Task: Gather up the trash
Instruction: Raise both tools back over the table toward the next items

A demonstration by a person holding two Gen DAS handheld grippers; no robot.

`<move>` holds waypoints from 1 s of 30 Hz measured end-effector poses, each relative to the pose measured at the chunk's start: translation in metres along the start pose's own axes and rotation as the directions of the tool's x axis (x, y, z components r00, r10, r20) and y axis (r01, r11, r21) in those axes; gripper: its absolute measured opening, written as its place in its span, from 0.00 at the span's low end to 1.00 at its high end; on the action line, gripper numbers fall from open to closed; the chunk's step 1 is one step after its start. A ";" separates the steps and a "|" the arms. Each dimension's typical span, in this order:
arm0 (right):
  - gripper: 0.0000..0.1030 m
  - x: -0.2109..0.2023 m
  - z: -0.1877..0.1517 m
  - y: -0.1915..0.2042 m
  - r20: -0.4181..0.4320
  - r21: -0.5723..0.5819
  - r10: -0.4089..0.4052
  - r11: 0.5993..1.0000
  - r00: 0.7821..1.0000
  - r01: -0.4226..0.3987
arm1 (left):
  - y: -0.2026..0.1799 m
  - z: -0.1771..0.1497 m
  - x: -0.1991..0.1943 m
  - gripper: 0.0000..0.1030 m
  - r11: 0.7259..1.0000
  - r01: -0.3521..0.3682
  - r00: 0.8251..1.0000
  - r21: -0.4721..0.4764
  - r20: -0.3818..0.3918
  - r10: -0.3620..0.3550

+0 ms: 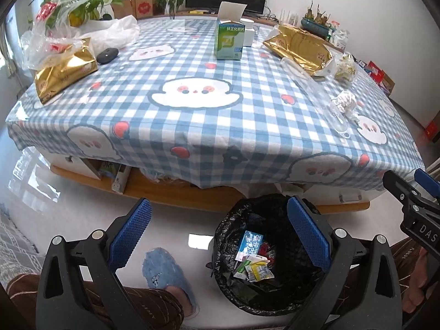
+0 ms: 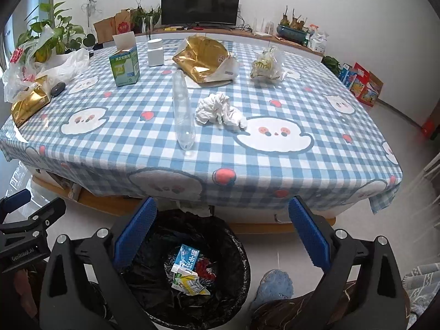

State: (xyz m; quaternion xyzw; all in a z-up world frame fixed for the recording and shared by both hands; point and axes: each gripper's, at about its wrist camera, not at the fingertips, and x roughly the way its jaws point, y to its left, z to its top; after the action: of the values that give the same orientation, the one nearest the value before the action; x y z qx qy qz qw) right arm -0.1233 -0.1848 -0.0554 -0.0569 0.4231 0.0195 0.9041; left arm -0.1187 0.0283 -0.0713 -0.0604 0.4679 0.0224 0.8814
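Observation:
A bin lined with a black bag [image 1: 233, 283] [image 2: 236, 283] stands on the floor before the table, holding a blue carton [image 1: 250, 243] [image 2: 187, 258] and small wrappers. My left gripper [image 1: 218, 228] and my right gripper [image 2: 222, 228] both hang open and empty above it. On the checked tablecloth lie a crumpled white tissue [image 2: 220, 108] [image 1: 345, 103], a clear plastic bottle [image 2: 183, 112] [image 1: 316, 88] on its side, a gold wrapper [image 2: 202, 56] [image 1: 298, 46], a green box [image 2: 125, 66] [image 1: 229, 41] and a clear bag of scraps [image 2: 265, 64].
A second gold wrapper [image 1: 64, 70] and loose plastic bags [image 1: 55, 35] sit at the table's far left beside a dark mouse [image 1: 107, 55]. A white jar [image 2: 155, 52] stands near the green box. A person's slippered feet [image 1: 167, 272] [image 2: 275, 284] flank the bin.

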 end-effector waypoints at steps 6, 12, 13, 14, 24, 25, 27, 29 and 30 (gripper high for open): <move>0.90 -0.008 0.017 -0.020 0.033 0.033 0.006 0.999 0.999 -0.008 | -0.007 0.019 0.007 0.94 1.000 0.019 1.000 0.001 -0.009 -0.019; 0.90 0.004 0.035 -0.031 0.033 0.033 0.013 0.999 0.999 -0.014 | -0.023 0.042 0.017 0.94 0.999 0.011 1.000 0.030 -0.007 -0.011; 0.90 0.007 0.039 -0.032 0.031 0.033 0.017 0.999 0.999 -0.018 | -0.025 0.047 0.019 0.94 0.999 0.013 1.000 0.033 -0.006 -0.013; 0.90 0.009 0.043 -0.033 0.031 0.033 0.018 0.999 0.999 -0.019 | -0.027 0.052 0.022 0.94 0.999 0.011 1.000 0.035 -0.006 -0.011; 0.87 0.049 0.076 -0.033 -0.001 0.013 0.044 0.999 0.999 -0.044 | -0.025 0.114 0.063 0.94 1.000 -0.009 1.000 0.005 -0.010 0.009; 0.87 0.055 0.079 -0.032 -0.007 0.009 0.043 0.999 0.999 -0.043 | -0.025 0.122 0.068 0.94 1.000 -0.013 1.000 0.004 -0.010 0.013; 0.84 0.066 0.085 -0.031 -0.020 0.001 0.045 0.999 0.999 -0.044 | -0.024 0.136 0.077 0.94 1.000 -0.004 1.000 -0.001 -0.017 0.004; 0.83 0.074 0.091 -0.031 -0.028 0.002 0.052 0.999 0.998 -0.052 | -0.024 0.151 0.085 0.94 1.000 -0.009 1.000 -0.001 -0.012 0.009; 0.81 0.077 0.094 -0.031 -0.032 0.002 0.058 0.998 0.998 -0.058 | -0.024 0.158 0.087 0.94 1.000 -0.018 1.000 -0.002 -0.005 0.018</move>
State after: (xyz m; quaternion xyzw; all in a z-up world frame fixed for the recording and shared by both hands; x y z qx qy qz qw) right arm 0.0005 -0.2052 -0.0523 -0.0444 0.4392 0.0446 0.8962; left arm 0.0627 0.0234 -0.0538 -0.0574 0.4704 0.0306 0.8800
